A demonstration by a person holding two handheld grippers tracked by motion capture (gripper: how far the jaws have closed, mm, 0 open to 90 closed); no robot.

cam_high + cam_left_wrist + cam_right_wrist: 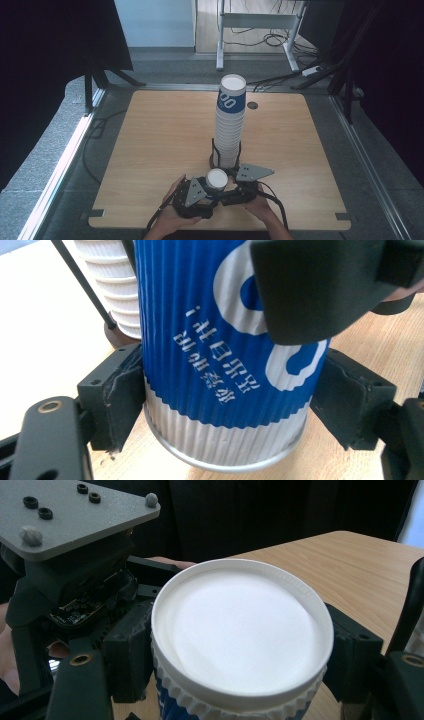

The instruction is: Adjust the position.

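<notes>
Two grippers clamp one blue cup [216,180]: left gripper [196,192] low, right gripper [235,182] under its rim, beside the cup stack [229,125].

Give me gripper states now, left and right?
Left gripper: jaws closed on the lower body of the blue cup.
Right gripper: jaws closed on the same cup just under its white lid.

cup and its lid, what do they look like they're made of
The cup looks like paper: a ribbed, corrugated wall printed blue and white, matte, with a plain white band at its base. The lid looks like thin white plastic, smooth and slightly glossy, with a moulded ridged rim, though coated paper can't be ruled out.
</notes>
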